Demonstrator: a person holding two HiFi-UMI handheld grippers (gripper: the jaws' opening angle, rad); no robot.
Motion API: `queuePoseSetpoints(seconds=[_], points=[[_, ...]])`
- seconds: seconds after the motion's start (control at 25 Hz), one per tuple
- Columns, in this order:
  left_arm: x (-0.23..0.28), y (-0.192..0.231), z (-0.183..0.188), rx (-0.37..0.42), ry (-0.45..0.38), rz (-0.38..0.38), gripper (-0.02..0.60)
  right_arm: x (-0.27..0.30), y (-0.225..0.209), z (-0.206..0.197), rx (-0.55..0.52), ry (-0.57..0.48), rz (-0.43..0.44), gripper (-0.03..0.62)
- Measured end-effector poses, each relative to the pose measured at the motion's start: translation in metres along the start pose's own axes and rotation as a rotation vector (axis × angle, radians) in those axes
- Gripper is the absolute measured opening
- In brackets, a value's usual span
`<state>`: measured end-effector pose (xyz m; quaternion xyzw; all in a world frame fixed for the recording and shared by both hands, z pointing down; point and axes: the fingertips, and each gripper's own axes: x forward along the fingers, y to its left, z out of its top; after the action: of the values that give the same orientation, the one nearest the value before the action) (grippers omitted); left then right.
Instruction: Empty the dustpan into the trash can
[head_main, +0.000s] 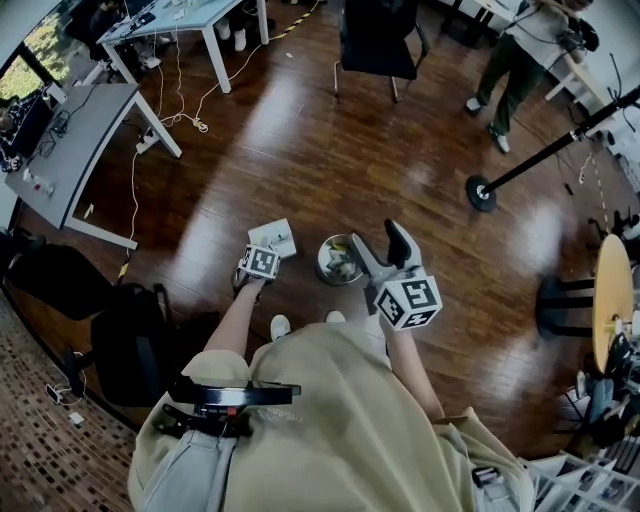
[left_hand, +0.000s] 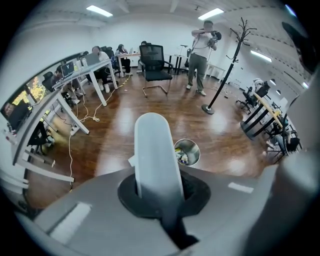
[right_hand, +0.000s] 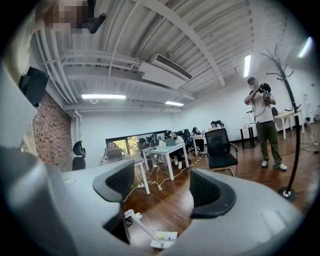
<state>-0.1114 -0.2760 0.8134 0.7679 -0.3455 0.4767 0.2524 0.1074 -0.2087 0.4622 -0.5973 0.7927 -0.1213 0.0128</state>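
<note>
A pale dustpan (head_main: 281, 233) with paper scraps in it lies on the wooden floor, just left of a small round metal trash can (head_main: 323, 256) that holds rubbish. My left gripper (head_main: 256, 272) points steeply down beside the pan. In the left gripper view its jaws (left_hand: 157, 187) are shut on the dustpan's pale rounded handle (left_hand: 155, 150), and the trash can (left_hand: 193, 146) shows just past it. My right gripper (head_main: 383, 248) hovers at the can's right side, held about level. Its jaws (right_hand: 162, 187) stand open with nothing between them. What looks like the dustpan (right_hand: 164, 237) shows low in that view.
A black office chair (head_main: 378, 45) stands beyond the can. Grey desks (head_main: 70, 150) with floor cables are at the left. A black bag (head_main: 130, 340) is near my left leg. A stand's round base (head_main: 481, 192), a person (head_main: 510, 70) and a round table (head_main: 612, 290) are at the right.
</note>
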Motion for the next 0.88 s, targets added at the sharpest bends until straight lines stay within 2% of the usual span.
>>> queuePoseSetpoints(seconds=[0.12, 0.24, 0.4, 0.52, 0.64, 0.88], points=[[-0.012, 0.011, -0.002, -0.003, 0.005, -0.010, 0.001, 0.000, 0.003, -0.002, 0.007, -0.001, 0.006, 0.333], [-0.029, 0.002, -0.016, -0.045, 0.080, -0.106, 0.001, 0.000, 0.003, -0.004, 0.014, -0.001, 0.009, 0.333], [-0.056, 0.005, -0.009, 0.052, 0.068, -0.127, 0.001, -0.001, 0.001, -0.005, 0.021, -0.003, 0.011, 0.331], [-0.083, 0.002, -0.007, 0.092, 0.086, -0.167, 0.001, 0.000, 0.003, -0.004, 0.021, -0.008, 0.019, 0.331], [-0.118, -0.002, -0.009, 0.137, 0.097, -0.199, 0.001, -0.002, 0.005, -0.001, 0.022, -0.019, 0.022, 0.331], [-0.190, -0.010, -0.002, 0.276, 0.103, -0.248, 0.001, -0.008, -0.005, 0.003, 0.042, -0.031, 0.005, 0.328]])
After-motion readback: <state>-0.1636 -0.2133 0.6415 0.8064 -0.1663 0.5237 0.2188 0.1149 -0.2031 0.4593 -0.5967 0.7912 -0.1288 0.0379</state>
